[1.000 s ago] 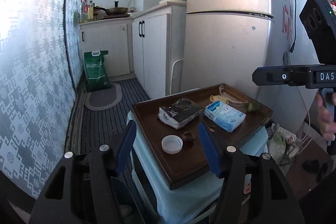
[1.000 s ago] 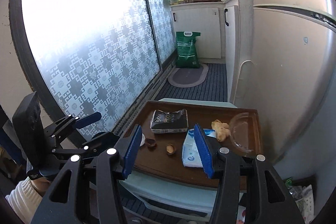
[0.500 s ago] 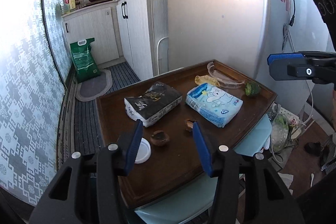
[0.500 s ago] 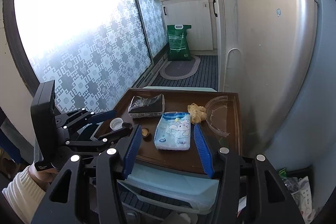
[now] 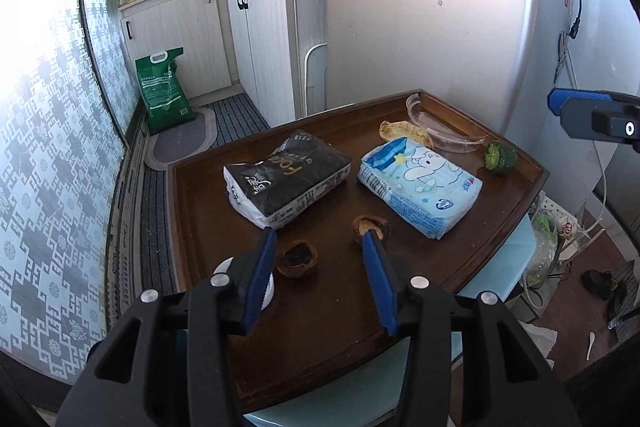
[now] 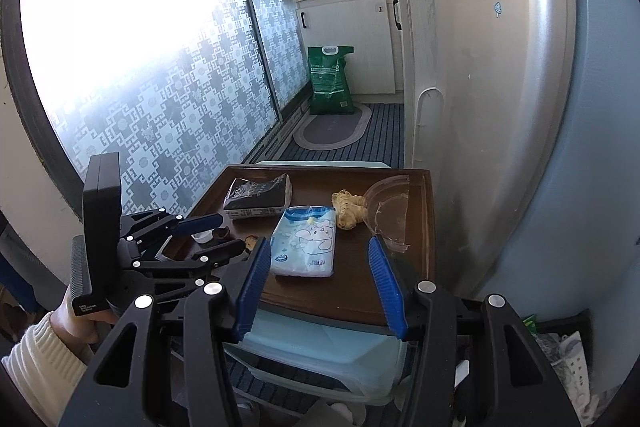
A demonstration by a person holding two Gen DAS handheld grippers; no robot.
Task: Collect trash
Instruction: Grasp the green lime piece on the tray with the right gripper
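Observation:
A brown wooden tray (image 5: 328, 311) (image 6: 348, 291) holds trash. Two walnut shell halves (image 5: 298, 259) (image 5: 371, 225) lie near its front, with a white bottle cap (image 5: 269, 289) at the left. A broken clear plastic lid (image 5: 440, 135) (image 6: 386, 215), a ginger piece (image 5: 404, 133) (image 6: 350, 211) and a green broccoli bit (image 5: 499, 157) lie at the far side. My left gripper (image 5: 320, 237) is open just above the tray, over the shells. My right gripper (image 6: 316, 245) is open and empty, hovering before the tray's near edge.
A black tissue pack (image 5: 286, 177) (image 6: 260, 197) and a blue tissue pack (image 5: 420, 183) (image 6: 306, 241) lie on the tray. The tray rests on a light blue stool (image 6: 320, 359). A fridge (image 5: 432, 7) stands beside it. A green bag (image 5: 162, 89) stands on the floor.
My left gripper has moved forward and down over the tray toward the walnut shells. My right gripper has come closer to the tray's edge. Both stay open.

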